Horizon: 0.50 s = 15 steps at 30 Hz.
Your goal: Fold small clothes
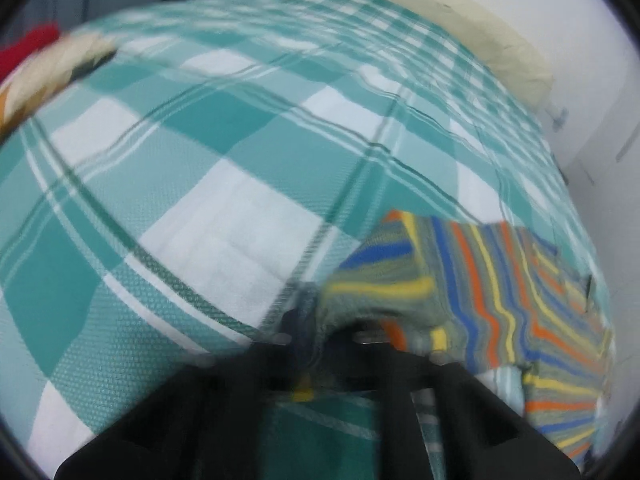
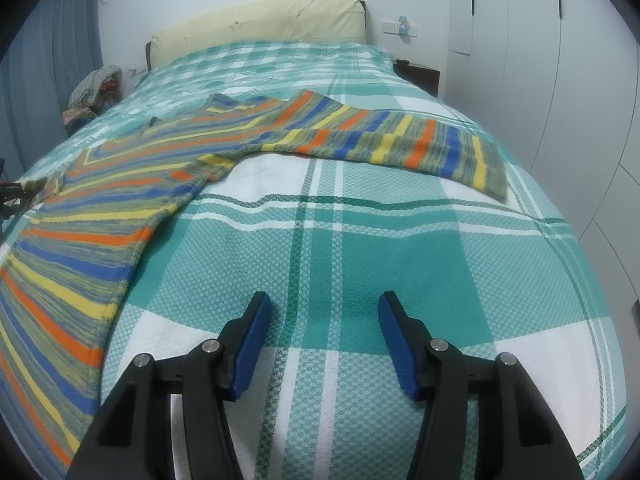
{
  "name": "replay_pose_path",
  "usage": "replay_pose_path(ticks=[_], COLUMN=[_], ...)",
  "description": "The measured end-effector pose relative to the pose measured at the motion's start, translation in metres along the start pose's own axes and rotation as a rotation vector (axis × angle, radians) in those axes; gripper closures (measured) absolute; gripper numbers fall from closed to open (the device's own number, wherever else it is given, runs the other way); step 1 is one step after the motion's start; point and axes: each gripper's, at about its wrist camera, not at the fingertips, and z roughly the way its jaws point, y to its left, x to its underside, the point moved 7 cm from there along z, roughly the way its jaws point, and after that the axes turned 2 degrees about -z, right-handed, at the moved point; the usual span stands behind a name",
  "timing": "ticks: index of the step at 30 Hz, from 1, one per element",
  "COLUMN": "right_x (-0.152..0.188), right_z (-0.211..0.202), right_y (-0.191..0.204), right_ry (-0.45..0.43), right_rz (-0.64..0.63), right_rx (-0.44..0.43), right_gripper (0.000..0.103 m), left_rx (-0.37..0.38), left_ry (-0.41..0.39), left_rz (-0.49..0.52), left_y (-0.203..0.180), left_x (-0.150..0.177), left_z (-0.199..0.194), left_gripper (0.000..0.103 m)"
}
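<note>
Both tongs work over a bed. Right gripper hovers low above the checked teal-and-white bedspread, its blue-padded fingers spread wide with nothing between them. Left gripper is blurred in its own view; its fingers look drawn narrow, with the folded edge of the striped sweater bunched right at the tips, apparently pinched there, though the blur keeps the contact from being certain.

From the right wrist camera, the striped sweater lies flat on the bedspread to the left of and beyond the open fingers, its body running toward the near left edge of the bed and one sleeve stretched out to the right across the cover. Bands of orange, blue, yellow and grey-green run across it.

Farther out, a cream padded headboard stands at the head of the bed. Beside the bed on the left sits a heap of other clothes; whether a basket holds them cannot be told. A dark nightstand stands at the right, against white wardrobe doors.
</note>
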Motion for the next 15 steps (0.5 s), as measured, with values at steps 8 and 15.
replay_pose_path(ticks=[8, 15], right_x=[0.0, 0.0], right_z=[0.0, 0.0], right_y=[0.0, 0.0], right_ry=[0.0, -0.001], right_rz=[-0.003, -0.003], right_rx=[0.002, 0.001], right_gripper=[0.047, 0.047], left_rx=[0.036, -0.086], left_ry=[-0.011, -0.024], left_rz=[-0.276, -0.261], left_y=[0.037, 0.046], left_x=[-0.003, -0.004], left_z=[0.001, -0.009], left_gripper=[0.101, 0.098])
